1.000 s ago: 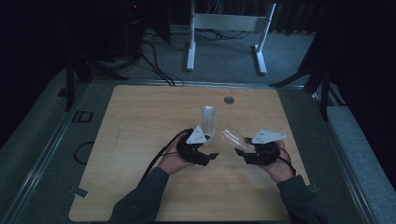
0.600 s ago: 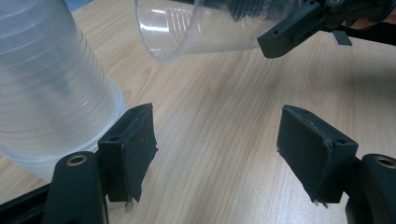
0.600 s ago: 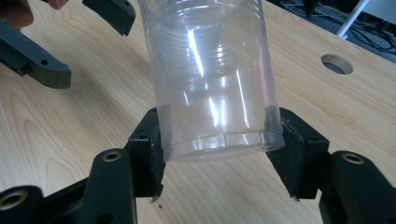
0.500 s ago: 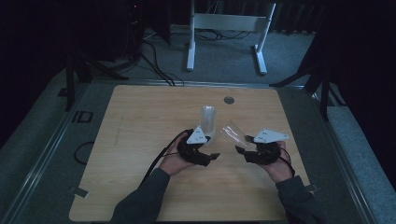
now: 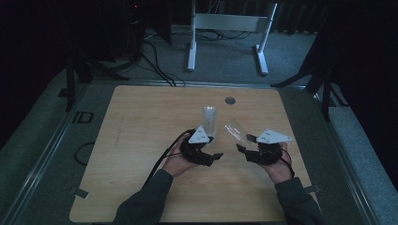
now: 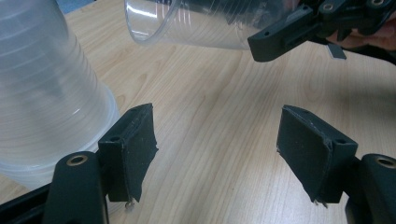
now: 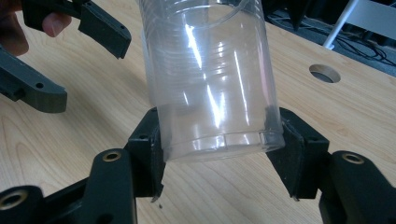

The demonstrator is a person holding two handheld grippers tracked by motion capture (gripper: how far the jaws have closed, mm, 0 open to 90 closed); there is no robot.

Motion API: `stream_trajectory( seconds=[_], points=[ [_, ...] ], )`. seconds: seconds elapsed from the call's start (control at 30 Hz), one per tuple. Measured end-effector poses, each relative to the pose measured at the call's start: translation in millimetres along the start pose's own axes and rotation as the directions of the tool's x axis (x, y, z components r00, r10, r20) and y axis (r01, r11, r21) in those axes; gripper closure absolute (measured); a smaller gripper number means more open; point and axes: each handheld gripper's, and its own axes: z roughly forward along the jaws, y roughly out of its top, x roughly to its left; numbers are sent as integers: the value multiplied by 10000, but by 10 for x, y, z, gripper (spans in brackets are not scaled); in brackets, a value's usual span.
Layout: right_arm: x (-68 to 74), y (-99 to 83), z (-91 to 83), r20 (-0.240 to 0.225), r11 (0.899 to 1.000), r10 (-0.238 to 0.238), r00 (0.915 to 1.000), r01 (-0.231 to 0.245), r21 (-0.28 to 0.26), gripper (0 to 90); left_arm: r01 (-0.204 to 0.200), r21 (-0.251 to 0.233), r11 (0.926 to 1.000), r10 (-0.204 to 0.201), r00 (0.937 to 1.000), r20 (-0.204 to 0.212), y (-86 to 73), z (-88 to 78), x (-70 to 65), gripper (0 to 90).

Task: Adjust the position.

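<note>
The right gripper [image 7: 215, 154] is clamping a clear ribbed plastic cup [image 7: 210, 79] by its base, tilting it above the bench [image 5: 141, 122] middle. The left gripper [image 6: 215, 154] is gaping empty, just beside an upturned stack of cups [image 6: 42, 93].

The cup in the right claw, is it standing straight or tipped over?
Tipped. The right claw squeezes the clear cup near its bottom, and its open mouth leans toward the stack of cups.

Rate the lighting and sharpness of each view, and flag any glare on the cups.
High view: dim and underexposed, surroundings nearly black, the table soft. Left gripper view: bright, wood grain crisp; the cup stack at left is close and hazy. Right gripper view: well lit, with white glare streaks down the clear cup held in the right gripper; background slightly soft.
</note>
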Motion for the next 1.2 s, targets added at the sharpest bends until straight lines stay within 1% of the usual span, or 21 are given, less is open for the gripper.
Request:
stream_trajectory(
  seconds=[0.07, 0.17, 0.47, 0.5, 0.57, 0.73, 0.8, 0.87, 0.9, 0.93, 1.0, 1.1, 1.2],
  points=[
    [7, -4, 3, 103, 10000, 27, 9999, -26, -90, 422, 73, -80, 9999, -73, 10000, 9, 9, -1, 3, 278],
    [25, -7, 7, 359, 9998, -4, 9994, 12, -210, 422, 212, -186, 9996, -216, 9996, -204, 29, -5, 7, 278],
    [90, -7, 28, 882, 9983, -39, 9961, 91, -584, 422, 662, -548, 9963, -671, 9976, -153, 70, -3, 30, 293],
    [90, -7, 28, 882, 9983, -39, 9961, 91, -584, 422, 662, -548, 9963, -671, 9976, -153, 70, -3, 30, 293],
    [102, -7, 33, 941, 9975, 12, 9956, 55, -706, 422, 798, -652, 9947, -808, 9967, -122, 79, 2, 36, 294],
    [110, -8, 37, 1068, 9962, 70, 9943, 23, -875, 422, 815, -733, 9940, -830, 9964, -166, 99, 14, 21, 297],
    [112, -12, 36, 1149, 9947, 208, 9932, -90, -1021, 422, 881, -775, 9931, -896, 9959, -158, 107, 23, 18, 297],
    [113, -17, 36, 1200, 9939, 282, 9924, -150, -1093, 422, 1018, -870, 9910, -1033, 9946, -135, 116, 36, 17, 297],
    [113, -17, 36, 1200, 9939, 282, 9924, -150, -1093, 422, 1018, -870, 9910, -1033, 9946, -135, 116, 36, 17, 297],
    [115, -28, 38, 1255, 9924, 396, 9913, -243, -1210, 422, 1081, -914, 9899, -1094, 9939, -93, 123, 39, 20, 297],
    [117, -32, 41, 1299, 9921, 404, 9907, -243, -1230, 422, 1207, -990, 9877, -1222, 9925, -95, 138, 48, 15, 297],
    [126, -43, 46, 1492, 9909, 404, 9880, -205, -1332, 422, 1218, -1029, 9872, -1235, 9923, -97, 153, 59, 11, 297],
    [130, -46, 41, 1567, 9893, 475, 9865, -247, -1440, 422, 1262, -1055, 9864, -1280, 9917, -100, 158, 66, 8, 299]
  ],
)
